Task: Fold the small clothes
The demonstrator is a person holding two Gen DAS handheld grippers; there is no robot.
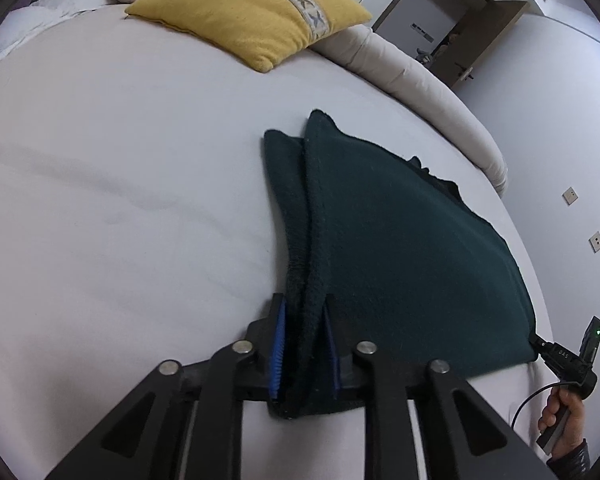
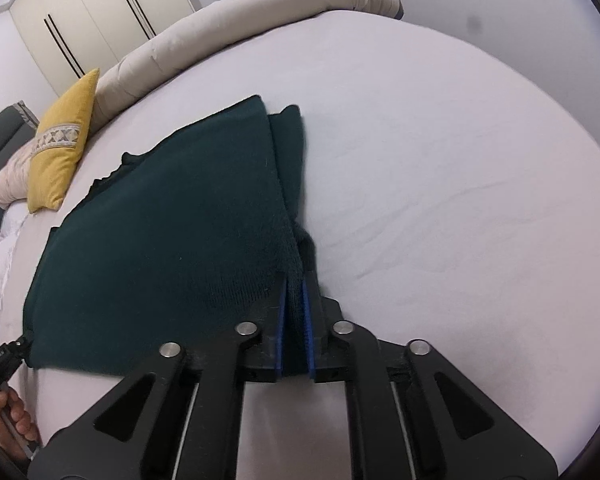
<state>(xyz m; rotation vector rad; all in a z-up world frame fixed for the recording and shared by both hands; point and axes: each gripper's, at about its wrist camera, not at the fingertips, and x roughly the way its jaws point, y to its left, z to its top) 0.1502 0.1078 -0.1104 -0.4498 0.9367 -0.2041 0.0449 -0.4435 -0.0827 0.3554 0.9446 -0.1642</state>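
A dark green knitted garment (image 1: pixel 400 248) lies folded on the white bed (image 1: pixel 120 184). My left gripper (image 1: pixel 305 312) is shut on its near left corner, with the folded layers bunched between the blue pads (image 1: pixel 278 344). In the right wrist view the same garment (image 2: pixel 172 232) spreads to the left. My right gripper (image 2: pixel 294 288) is shut on its near right corner, with the fabric between the blue pads (image 2: pixel 307 320). The right gripper also shows in the left wrist view (image 1: pixel 540 346) at the garment's far right corner, and the left gripper shows at the left edge of the right wrist view (image 2: pixel 20 350).
A yellow cushion (image 1: pixel 252 16) lies at the head of the bed, also in the right wrist view (image 2: pixel 60 148). A rolled beige duvet (image 1: pixel 420 80) runs along the far edge. White wardrobes (image 2: pixel 92 12) and an open door (image 1: pixel 480 44) stand beyond.
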